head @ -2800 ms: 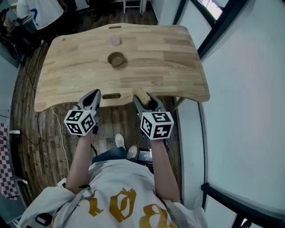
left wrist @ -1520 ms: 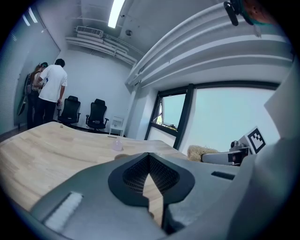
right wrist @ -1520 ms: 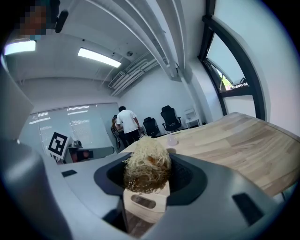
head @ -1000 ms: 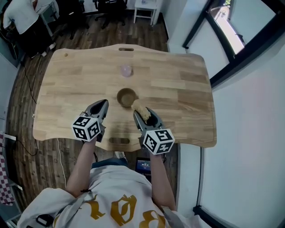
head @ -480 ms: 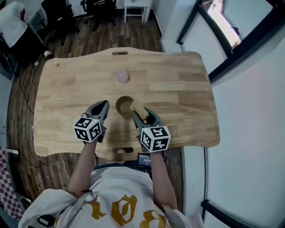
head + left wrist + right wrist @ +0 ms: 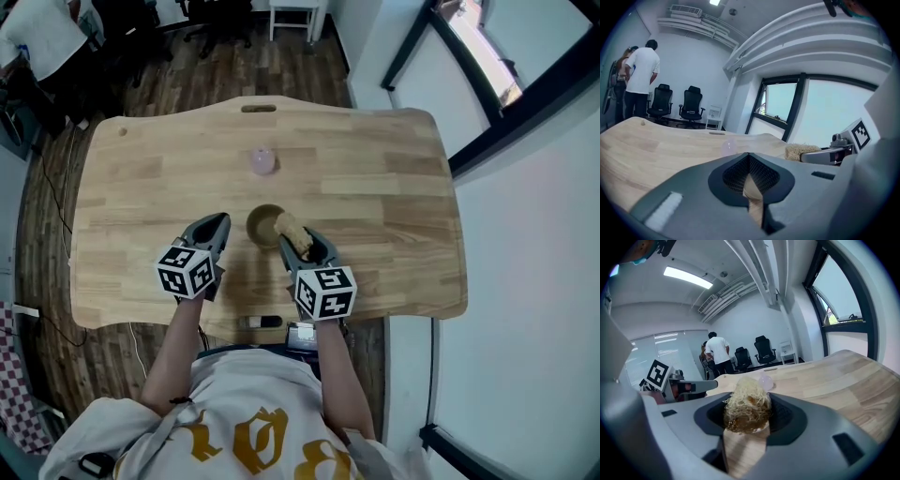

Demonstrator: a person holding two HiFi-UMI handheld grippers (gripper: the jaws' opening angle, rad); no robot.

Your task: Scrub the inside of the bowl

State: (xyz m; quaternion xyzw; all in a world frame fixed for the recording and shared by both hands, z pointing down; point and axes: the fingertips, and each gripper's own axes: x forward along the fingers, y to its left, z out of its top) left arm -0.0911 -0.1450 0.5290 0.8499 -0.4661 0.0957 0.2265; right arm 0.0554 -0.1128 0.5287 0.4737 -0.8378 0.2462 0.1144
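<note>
Grey left gripper (image 6: 216, 226): jaws clenched together on nothing; in the left gripper view only a sliver of tabletop shows between the mesh pads (image 6: 733, 174). It hovers just left of the bowl.
Grey right gripper (image 6: 300, 246): jaws clamped on a tan, fibrous scrubbing pad (image 6: 292, 230), which bulges up out of them in the right gripper view.
Scrubbing pad position: its front end lies over the right side of the bowl; whether it touches the inside cannot be told.
Small round brown bowl (image 6: 262, 225): upright on the table, between the two gripper tips, in the near half of the top.
Light wooden table (image 6: 375, 187): plank-grained, with a slot (image 6: 259, 109) at its far edge.
Pale pink rounded object (image 6: 262, 161): alone on the table beyond the bowl, apart from it.
Black office chairs (image 6: 691, 104): past the table's far end, on the dark wood floor (image 6: 234, 56).
Person in a white shirt (image 6: 641, 70): standing near the chairs, back turned.
</note>
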